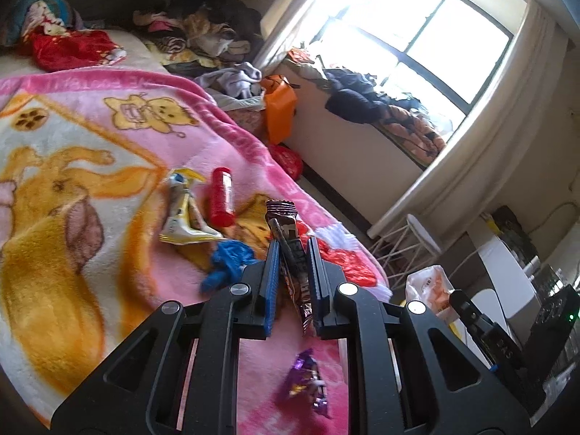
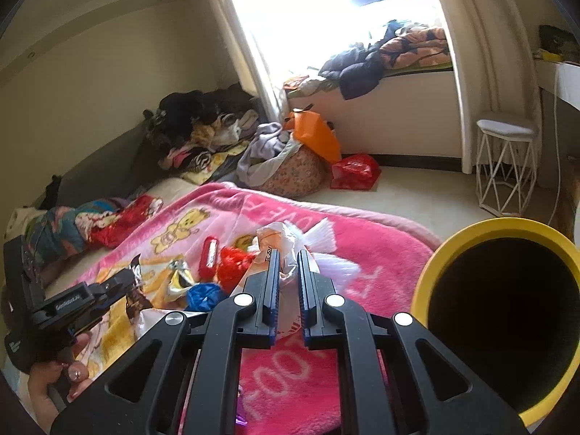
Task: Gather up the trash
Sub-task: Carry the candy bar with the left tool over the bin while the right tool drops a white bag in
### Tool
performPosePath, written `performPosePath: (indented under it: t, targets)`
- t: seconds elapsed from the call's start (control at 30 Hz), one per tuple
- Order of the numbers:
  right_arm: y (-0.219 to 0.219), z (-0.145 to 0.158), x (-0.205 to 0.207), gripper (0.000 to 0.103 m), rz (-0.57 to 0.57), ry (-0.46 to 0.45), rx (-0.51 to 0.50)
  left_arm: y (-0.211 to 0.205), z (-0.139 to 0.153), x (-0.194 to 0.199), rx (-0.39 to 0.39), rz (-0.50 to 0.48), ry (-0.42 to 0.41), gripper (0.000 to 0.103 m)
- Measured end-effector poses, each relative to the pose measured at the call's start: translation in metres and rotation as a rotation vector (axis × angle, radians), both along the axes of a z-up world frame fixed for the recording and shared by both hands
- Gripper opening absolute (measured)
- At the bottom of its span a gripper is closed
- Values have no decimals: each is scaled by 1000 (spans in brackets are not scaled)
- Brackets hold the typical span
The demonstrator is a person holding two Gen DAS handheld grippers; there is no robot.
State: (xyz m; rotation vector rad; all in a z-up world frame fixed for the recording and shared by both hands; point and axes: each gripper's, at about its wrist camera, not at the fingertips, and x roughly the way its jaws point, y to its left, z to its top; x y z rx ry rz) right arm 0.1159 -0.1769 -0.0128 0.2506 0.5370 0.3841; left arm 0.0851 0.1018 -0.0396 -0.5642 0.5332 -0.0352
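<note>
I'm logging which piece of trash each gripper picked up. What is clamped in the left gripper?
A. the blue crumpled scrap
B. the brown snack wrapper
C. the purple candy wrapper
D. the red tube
B: the left gripper is closed on the brown snack wrapper, while the red tube, blue scrap and purple wrapper lie on the pink blanket.

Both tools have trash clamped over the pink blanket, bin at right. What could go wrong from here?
1. The left tool pinches the brown wrapper only along its narrow middle, with both ends free; it may slip out on the way.
2. The white plastic bag in the right tool bunches loosely and could snag or drop short of the yellow bin.
3. The purple wrapper lies under the left tool, easily overlooked.
</note>
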Motion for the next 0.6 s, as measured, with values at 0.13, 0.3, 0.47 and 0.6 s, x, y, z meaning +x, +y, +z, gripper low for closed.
performPosePath:
  t: [0.13,0.3,0.47,0.6]
  targets:
    - [-16,2,-2,9,-37,-6,7,-15,4,0,14,-31,-10,11]
    - [-35,2,-3,9,-81,-8,16,-35,9,0,34,-73,-25,11]
    - [-54,1,-6,9,-126,-11,24,-49,12,-1,54,-111,-36,11]
    - [-71,0,-7,9,-161,-9,42,-61,14,0,66,-141,-41,11]
